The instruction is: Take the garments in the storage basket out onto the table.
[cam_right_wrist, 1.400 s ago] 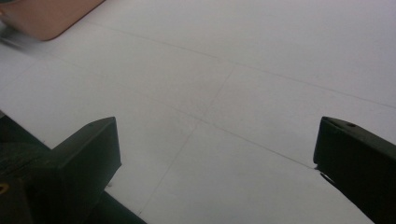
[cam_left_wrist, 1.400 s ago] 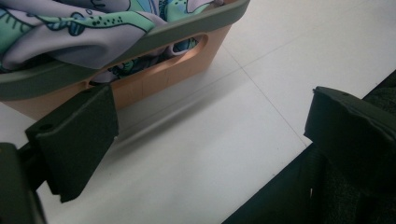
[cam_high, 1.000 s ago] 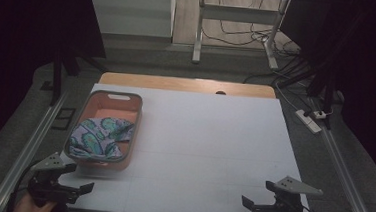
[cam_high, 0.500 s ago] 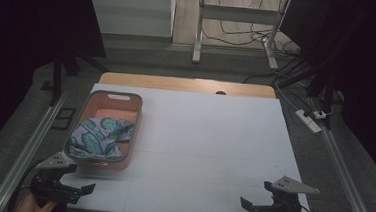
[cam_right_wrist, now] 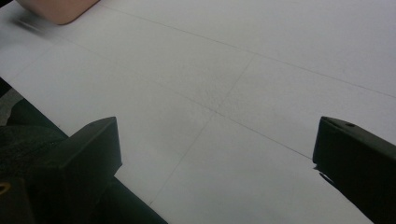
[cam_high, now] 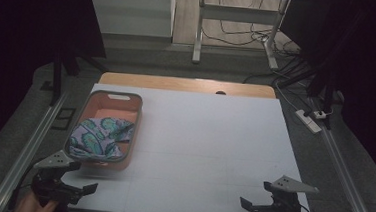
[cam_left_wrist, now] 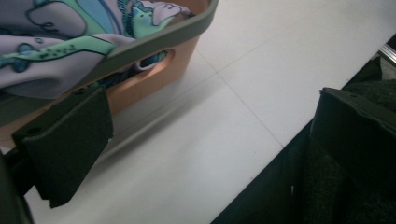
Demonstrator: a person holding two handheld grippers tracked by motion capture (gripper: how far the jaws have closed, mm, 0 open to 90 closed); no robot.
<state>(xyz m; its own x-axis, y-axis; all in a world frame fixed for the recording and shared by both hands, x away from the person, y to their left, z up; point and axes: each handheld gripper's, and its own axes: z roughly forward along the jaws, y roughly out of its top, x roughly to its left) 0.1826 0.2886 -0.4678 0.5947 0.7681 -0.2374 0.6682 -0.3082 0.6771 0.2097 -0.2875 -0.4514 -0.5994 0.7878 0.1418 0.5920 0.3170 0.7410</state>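
Observation:
A salmon basket (cam_high: 130, 132) with a grey rim stands on the left of the white table (cam_high: 208, 147). A patterned lilac and teal cloth (cam_high: 97, 137) lies bunched inside it. My left gripper (cam_high: 83, 193) is at the near left corner, just in front of the basket, open and empty. In the left gripper view the basket's handle wall (cam_left_wrist: 154, 70) and the cloth (cam_left_wrist: 65, 37) lie close ahead of the open left gripper (cam_left_wrist: 210, 140). My right gripper (cam_high: 249, 209) is at the near right edge, open over bare table (cam_right_wrist: 261, 70), the right gripper (cam_right_wrist: 219, 158) holding nothing.
A wooden strip (cam_high: 187, 84) borders the table's far edge. Metal rails (cam_high: 27, 150) run along both sides, and a power strip (cam_high: 309, 120) with cables lies on the floor at right. The basket's corner (cam_right_wrist: 60, 9) shows far off in the right gripper view.
Both grippers have only drifted slightly near the front edge, the right one a little leftward. The basket and cloth have not moved.

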